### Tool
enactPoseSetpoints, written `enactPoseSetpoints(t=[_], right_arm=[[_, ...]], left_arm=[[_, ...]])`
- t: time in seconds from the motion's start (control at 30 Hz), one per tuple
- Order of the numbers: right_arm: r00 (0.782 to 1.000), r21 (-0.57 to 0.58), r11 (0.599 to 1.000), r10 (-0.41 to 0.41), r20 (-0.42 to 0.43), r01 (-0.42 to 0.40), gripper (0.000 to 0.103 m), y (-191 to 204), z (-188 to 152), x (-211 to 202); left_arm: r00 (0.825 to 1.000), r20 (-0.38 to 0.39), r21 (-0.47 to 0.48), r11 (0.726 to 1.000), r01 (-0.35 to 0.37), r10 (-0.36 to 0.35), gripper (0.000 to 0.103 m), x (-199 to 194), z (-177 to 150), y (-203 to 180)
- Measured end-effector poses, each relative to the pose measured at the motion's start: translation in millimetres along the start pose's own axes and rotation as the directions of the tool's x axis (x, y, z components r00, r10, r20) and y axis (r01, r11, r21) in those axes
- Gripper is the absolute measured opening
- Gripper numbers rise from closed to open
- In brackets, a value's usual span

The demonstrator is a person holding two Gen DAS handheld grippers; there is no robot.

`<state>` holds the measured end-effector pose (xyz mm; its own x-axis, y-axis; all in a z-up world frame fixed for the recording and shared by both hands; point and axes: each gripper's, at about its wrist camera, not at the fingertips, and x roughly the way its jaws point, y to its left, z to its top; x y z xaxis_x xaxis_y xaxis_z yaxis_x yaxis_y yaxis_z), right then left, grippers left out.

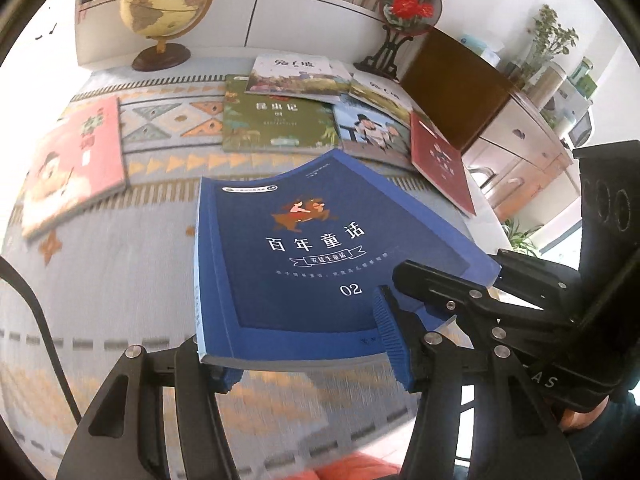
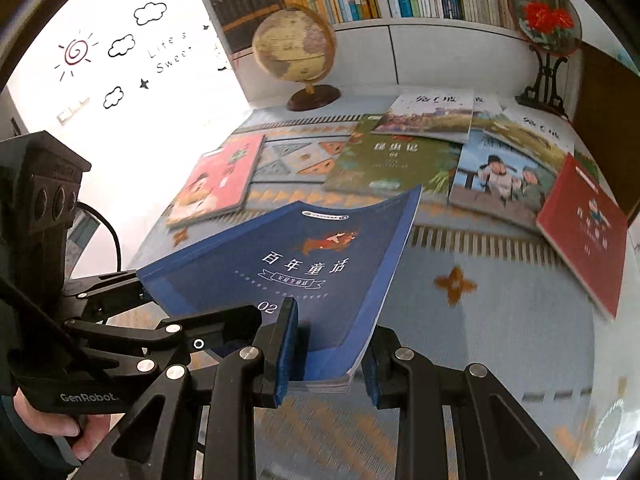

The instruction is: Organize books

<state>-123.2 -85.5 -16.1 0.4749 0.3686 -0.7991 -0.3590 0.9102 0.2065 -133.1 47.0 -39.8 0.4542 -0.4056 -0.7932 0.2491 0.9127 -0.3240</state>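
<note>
blue book [image 1: 320,256] | in front of globe [image 1: 168,0], off the desk [image 1: 100,288] | left gripper [image 1: 308,360] and right gripper [image 2: 332,360] both clamped on near edge | floppy paperback, sags; support spine

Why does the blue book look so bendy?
The blue book is held off the table by both grippers at its near edge, left gripper and right gripper, so its far end sags and curls. Behind it, the other books lie overlapping and crooked instead of stacked.
</note>
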Motion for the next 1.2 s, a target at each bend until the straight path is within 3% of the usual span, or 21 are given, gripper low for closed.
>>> enactPoseSetpoints(t=[0.27, 0.53, 0.8, 1.03, 1.2], right_arm=[[0.999, -0.032, 0.999, 0.03, 0.04, -0.029, 0.028, 36, -18, -23], [0.993, -0.107, 0.992, 0.08, 0.087, -0.07, 0.028, 84, 29, -13], [0.984, -0.18, 0.974, 0.154, 0.086, -0.137, 0.028, 142, 107, 54], [0.983, -0.18, 0.969, 0.18, 0.034, -0.171, 0.028, 172, 162, 132], [0.984, -0.164, 0.97, 0.18, -0.013, -0.179, 0.028, 175, 188, 184]], left_arm=[[0.998, 0.062, -0.002, 1.0, -0.016, 0.016, 0.054, -42, -18, 3], [0.986, 0.15, -0.03, 0.997, -0.067, 0.071, 0.054, -83, 12, 51], [0.971, 0.198, -0.109, 0.988, -0.113, 0.133, 0.054, -97, 65, 148], [0.971, 0.191, -0.164, 0.98, -0.113, 0.144, 0.054, -75, 101, 230], [0.975, 0.18, -0.198, 0.975, -0.097, 0.133, 0.054, -54, 110, 268]])
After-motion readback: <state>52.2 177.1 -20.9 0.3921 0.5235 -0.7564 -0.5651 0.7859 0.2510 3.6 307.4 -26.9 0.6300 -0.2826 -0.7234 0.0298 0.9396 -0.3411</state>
